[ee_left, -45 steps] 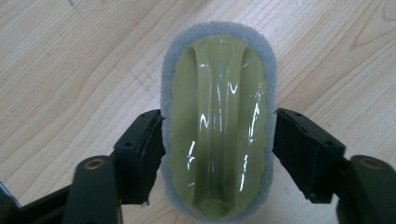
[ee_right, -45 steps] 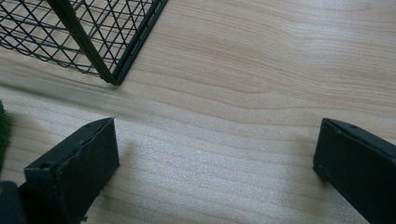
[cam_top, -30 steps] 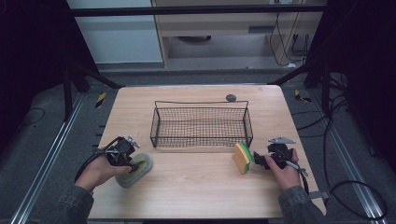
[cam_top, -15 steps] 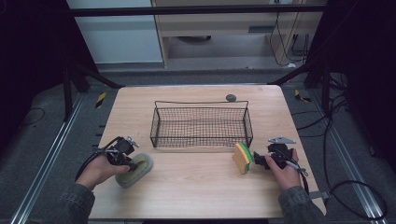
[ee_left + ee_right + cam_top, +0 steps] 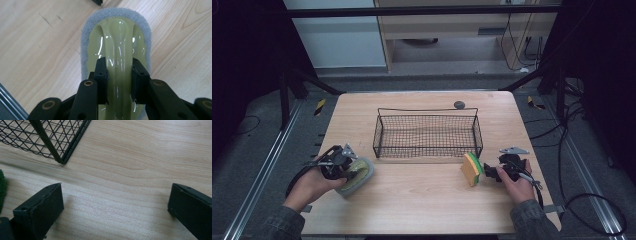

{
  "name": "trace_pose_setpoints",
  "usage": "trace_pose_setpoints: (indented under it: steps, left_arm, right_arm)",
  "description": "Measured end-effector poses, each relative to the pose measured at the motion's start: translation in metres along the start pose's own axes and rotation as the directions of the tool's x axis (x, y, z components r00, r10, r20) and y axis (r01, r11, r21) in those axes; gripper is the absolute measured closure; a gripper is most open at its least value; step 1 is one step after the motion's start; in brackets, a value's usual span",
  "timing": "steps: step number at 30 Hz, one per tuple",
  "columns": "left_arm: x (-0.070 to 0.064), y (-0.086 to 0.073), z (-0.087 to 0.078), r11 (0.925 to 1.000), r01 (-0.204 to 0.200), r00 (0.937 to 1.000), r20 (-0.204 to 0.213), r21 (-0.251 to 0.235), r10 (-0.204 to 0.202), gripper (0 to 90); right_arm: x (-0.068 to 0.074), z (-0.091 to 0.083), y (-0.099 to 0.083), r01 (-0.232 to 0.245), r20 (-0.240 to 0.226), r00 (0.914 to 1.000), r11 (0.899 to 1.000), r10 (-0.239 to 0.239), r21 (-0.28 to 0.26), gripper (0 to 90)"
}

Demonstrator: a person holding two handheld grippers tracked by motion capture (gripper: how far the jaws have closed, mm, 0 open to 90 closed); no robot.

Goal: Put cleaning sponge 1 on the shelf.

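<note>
High view: wooden table [image 5: 422,200] with a black wire basket [image 5: 427,131] at centre and a small dark round object [image 5: 458,104] just behind its far rim. Left gripper [image 5: 343,162] sits at the near-left of the table in the person's left hand [image 5: 309,184], over a scrub pad with a grey underside and pale green handle [image 5: 357,173], which lies on the table left of the basket's near corner. Right gripper [image 5: 490,172] is at the near-right in the right hand [image 5: 518,186], just beside a yellow-and-green sponge [image 5: 472,169] standing on edge near the basket's right near corner. Left gripper view: the jaws are narrow, clamped on either side of the glossy green handle ridge of the scrub pad [image 5: 117,50], with its grey rim around it and the table [image 5: 37,37] underneath. Right gripper view: the jaws are spread wide with bare table [image 5: 120,195] between them, holding nothing; the basket corner [image 5: 60,145] is at upper left and a green sponge edge [image 5: 2,187] at far left, outside the jaws.
</note>
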State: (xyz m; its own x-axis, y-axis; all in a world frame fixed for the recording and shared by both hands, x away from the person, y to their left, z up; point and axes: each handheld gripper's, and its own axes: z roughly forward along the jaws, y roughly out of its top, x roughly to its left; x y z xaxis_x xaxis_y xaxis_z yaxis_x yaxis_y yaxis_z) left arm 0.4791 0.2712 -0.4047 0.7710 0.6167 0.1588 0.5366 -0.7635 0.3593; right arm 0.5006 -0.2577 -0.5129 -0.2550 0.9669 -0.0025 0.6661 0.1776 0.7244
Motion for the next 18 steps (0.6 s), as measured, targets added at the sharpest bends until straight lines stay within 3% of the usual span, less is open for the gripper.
trace_pose_setpoints:
  steps: [6,13,18]
  left_arm:
    - [0.006,0.009,-0.002,0.9976,-0.058,0.9981,-0.024,-0.038,0.057,70.9]
    - [0.01,0.018,-0.006,0.9959,-0.084,0.996,-0.034,-0.034,0.083,70.8]
    - [0.014,0.028,-0.018,0.9934,-0.108,0.9925,-0.062,-0.039,0.105,70.8]
  right_arm:
    - [-0.002,-0.003,-0.003,0.009,-0.009,0.9999,1.0,-0.009,0.001,0.5]
    - [-0.004,-0.006,-0.006,0.013,-0.012,0.9998,1.0,-0.013,0.001,0.5]
    - [-0.004,-0.008,-0.007,0.01,-0.015,0.9998,1.0,-0.01,0.001,0.5]
